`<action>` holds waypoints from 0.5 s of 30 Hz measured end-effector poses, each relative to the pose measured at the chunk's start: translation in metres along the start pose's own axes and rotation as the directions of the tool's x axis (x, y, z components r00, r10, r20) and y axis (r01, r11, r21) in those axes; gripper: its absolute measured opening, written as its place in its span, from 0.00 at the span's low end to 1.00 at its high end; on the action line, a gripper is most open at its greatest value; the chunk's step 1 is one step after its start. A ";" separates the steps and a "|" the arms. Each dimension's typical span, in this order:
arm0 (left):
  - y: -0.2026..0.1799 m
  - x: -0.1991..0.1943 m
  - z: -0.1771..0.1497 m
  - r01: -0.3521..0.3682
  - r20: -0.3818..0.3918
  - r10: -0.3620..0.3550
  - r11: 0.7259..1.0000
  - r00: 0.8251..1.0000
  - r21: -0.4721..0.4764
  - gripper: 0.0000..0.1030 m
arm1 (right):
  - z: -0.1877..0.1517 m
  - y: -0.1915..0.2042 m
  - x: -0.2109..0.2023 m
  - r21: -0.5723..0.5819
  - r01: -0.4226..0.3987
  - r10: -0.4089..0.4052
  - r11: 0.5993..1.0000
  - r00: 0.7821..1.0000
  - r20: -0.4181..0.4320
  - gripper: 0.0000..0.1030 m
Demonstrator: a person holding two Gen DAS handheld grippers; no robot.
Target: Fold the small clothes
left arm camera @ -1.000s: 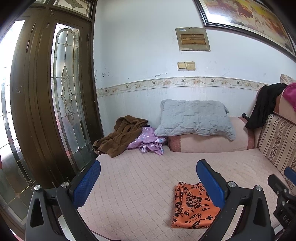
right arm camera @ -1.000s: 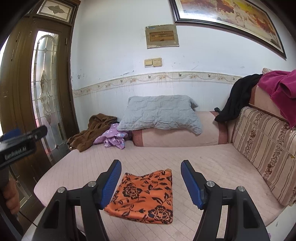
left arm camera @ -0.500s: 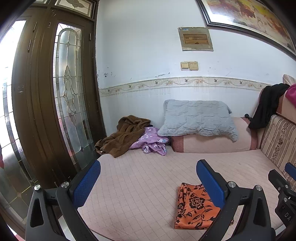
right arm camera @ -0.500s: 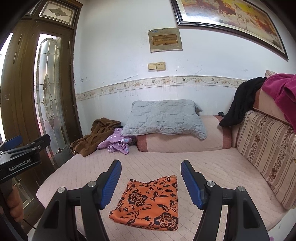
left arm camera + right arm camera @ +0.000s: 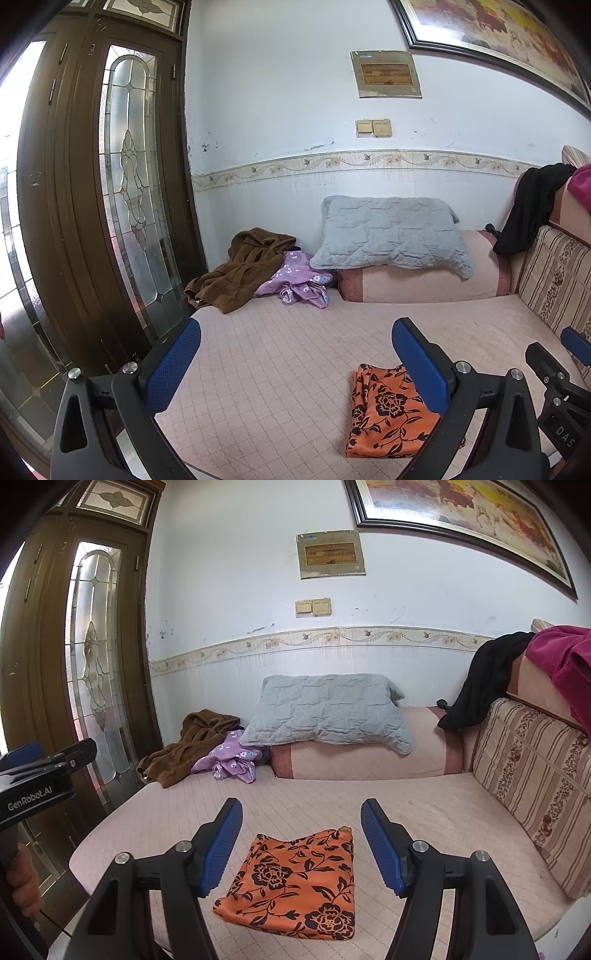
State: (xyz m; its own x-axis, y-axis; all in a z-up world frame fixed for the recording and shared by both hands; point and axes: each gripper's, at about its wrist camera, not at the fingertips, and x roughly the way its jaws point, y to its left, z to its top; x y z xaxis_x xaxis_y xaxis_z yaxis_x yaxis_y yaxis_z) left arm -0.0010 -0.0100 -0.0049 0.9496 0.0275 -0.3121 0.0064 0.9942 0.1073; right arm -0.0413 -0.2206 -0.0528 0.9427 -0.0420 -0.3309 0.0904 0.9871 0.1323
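One orange floral cloth [image 5: 291,882] is laid folded on the bed [image 5: 424,812], just ahead of right tool [image 5: 301,843]. Both tools are held released, left tool [image 5: 295,365] too. Purple garment [image 5: 232,760] is left unfolded beyond.

The folded cloth [image 5: 295,882] is orange with black flowers. The mattress cover [image 5: 424,812] is pale pink, quilted in squares. A grey pillow [image 5: 325,712], a brown robe [image 5: 184,746] and a purple flowered garment [image 5: 232,760] lie behind. Gripper pads [image 5: 221,849] are blue.
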 end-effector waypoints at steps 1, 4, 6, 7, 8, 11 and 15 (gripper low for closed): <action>0.000 0.000 0.001 0.003 0.000 -0.003 1.000 1.000 0.002 1.00 | 0.000 0.000 0.001 0.000 0.001 -0.001 1.000 1.000 -0.003 0.68; 0.001 -0.001 0.001 0.007 0.004 -0.007 1.000 1.000 -0.001 1.00 | 0.002 0.000 0.001 -0.001 0.007 -0.007 1.000 1.000 -0.002 0.68; 0.002 -0.003 0.001 0.009 0.006 -0.009 1.000 1.000 -0.005 1.00 | 0.004 0.001 -0.001 0.000 0.012 -0.012 1.000 1.000 0.004 0.68; 0.003 -0.003 0.001 0.010 0.007 -0.010 1.000 1.000 -0.006 1.00 | 0.004 0.001 -0.002 0.000 0.014 -0.014 1.000 1.000 0.006 0.68; 0.002 -0.004 0.000 0.012 0.006 -0.012 1.000 1.000 -0.004 1.00 | 0.004 0.001 -0.003 -0.001 0.019 -0.019 1.000 1.000 0.008 0.68; 0.002 -0.005 -0.001 0.022 0.004 -0.022 1.000 1.000 0.005 1.00 | 0.002 0.003 -0.006 -0.008 0.030 -0.030 1.000 1.000 0.009 0.68; 0.001 -0.006 -0.001 0.036 0.009 -0.036 0.999 0.999 0.012 1.00 | 0.000 0.002 -0.008 -0.011 0.039 -0.039 0.999 0.999 0.005 0.68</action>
State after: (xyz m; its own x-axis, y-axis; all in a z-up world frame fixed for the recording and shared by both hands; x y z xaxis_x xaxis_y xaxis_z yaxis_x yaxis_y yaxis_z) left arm -0.0074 -0.0086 -0.0041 0.9517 -0.0092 -0.3070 0.0442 0.9932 0.1073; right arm -0.0491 -0.2183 -0.0497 0.9400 -0.0809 -0.3314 0.1232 0.9864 0.1088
